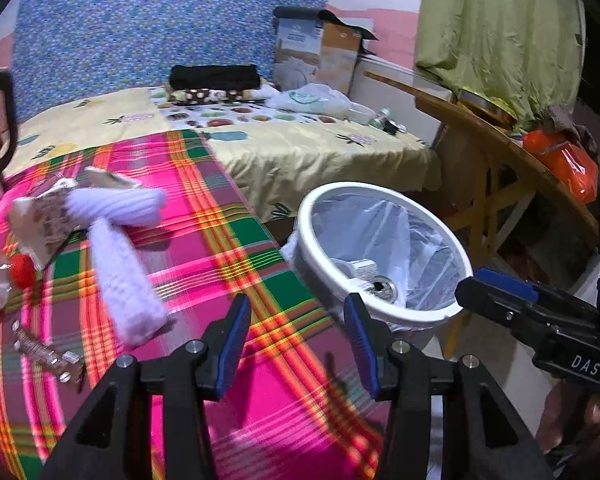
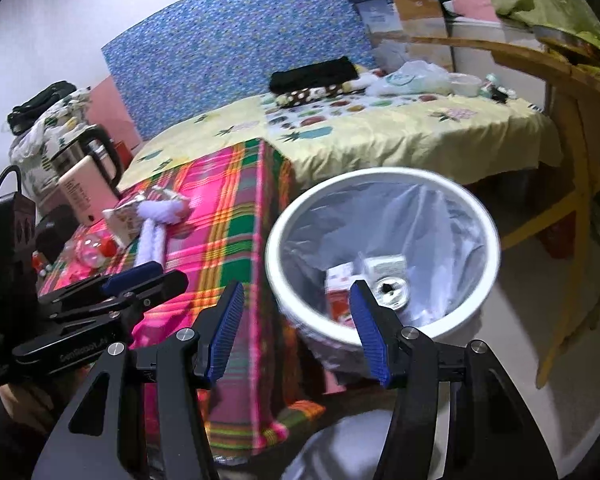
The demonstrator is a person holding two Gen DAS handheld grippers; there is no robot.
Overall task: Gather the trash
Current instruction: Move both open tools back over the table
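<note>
A white trash bin (image 1: 384,312) (image 2: 384,330) with a clear liner stands on the floor beside the plaid-covered table (image 1: 236,248) (image 2: 220,232). Inside lie a can (image 2: 392,292), a red-and-white carton (image 2: 338,292) and a white box (image 2: 384,264). On the table lie a paper wrapper (image 1: 40,220) (image 2: 126,220), a clear plastic bottle with a red cap (image 1: 4,272) (image 2: 94,250) and a small foil wrapper (image 1: 46,354). My left gripper (image 1: 296,344) is open and empty over the table's right edge. My right gripper (image 2: 296,328) is open and empty, just before the bin's near rim.
A lavender knitted piece (image 1: 120,264) (image 2: 152,236) lies on the table. A bed (image 1: 300,140) with folded clothes and a plastic bag stands behind. A wooden table (image 1: 520,168) is at the right. A kettle (image 2: 88,156) and pink box (image 2: 88,196) stand left.
</note>
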